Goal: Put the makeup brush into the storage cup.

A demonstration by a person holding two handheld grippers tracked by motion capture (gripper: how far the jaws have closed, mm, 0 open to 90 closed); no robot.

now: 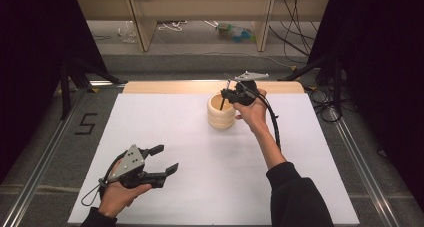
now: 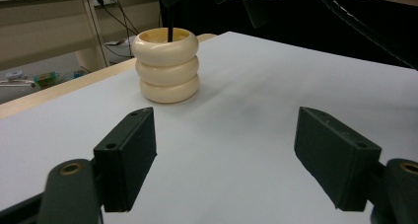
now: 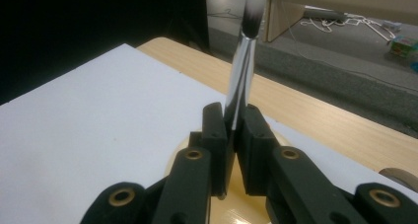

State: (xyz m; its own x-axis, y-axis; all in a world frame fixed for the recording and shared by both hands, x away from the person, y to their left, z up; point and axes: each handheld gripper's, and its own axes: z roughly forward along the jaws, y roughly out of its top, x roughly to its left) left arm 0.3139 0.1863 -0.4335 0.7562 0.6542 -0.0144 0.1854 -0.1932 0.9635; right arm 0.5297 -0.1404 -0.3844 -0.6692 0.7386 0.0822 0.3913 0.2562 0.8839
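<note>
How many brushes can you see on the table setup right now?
1. The brush is clamped in the right gripper above the cream holder, handle end pointing down into it. Others could be hidden inside the holder.

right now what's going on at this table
A person is working with a gripper in each hand. The right gripper is shut on a makeup brush, bristles up, holding it over the opening of a cream ribbed holder near the far edge of the white table. The brush's dark handle dips into the holder's mouth, so it seems to be going in or coming out. The left gripper sits open near the front left, holding nothing.
</note>
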